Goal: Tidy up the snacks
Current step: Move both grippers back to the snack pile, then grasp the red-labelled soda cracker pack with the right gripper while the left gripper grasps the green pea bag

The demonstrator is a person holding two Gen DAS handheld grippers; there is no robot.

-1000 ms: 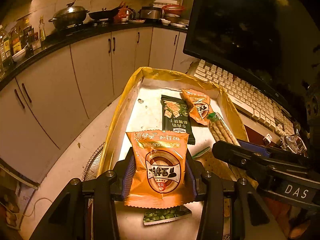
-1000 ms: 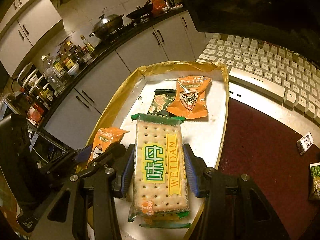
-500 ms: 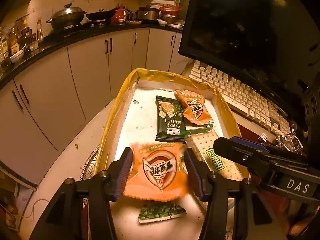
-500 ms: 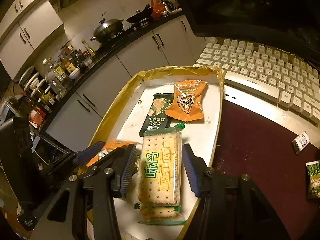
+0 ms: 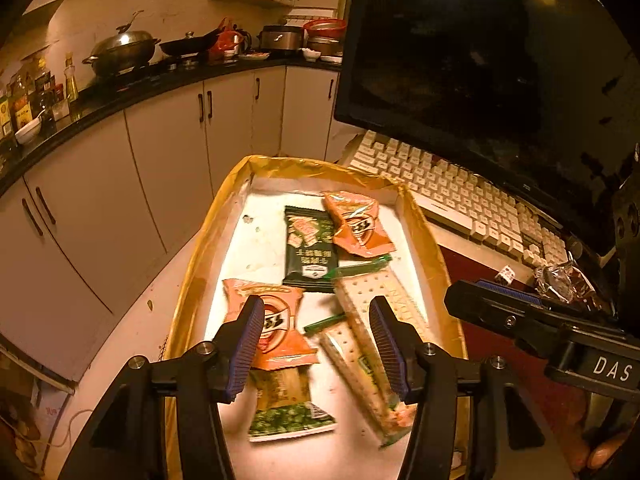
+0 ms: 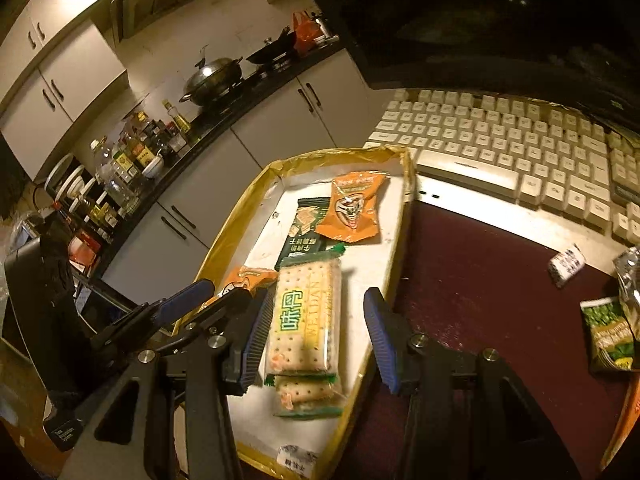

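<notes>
My left gripper (image 5: 316, 338) hangs spread and empty above the orange snack packet (image 5: 267, 322) lying in the gold-rimmed tray (image 5: 192, 264); my right gripper (image 6: 314, 334) is likewise released over the cracker pack (image 6: 306, 314) in that tray; beyond sit a dark green packet (image 5: 310, 248) and a keyboard (image 6: 520, 152).

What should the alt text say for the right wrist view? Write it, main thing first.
The open right gripper hovers over a cracker pack lying in a gold-rimmed tray beside orange and dark green snack packets. A keyboard lies to the right, kitchen cabinets behind.
</notes>
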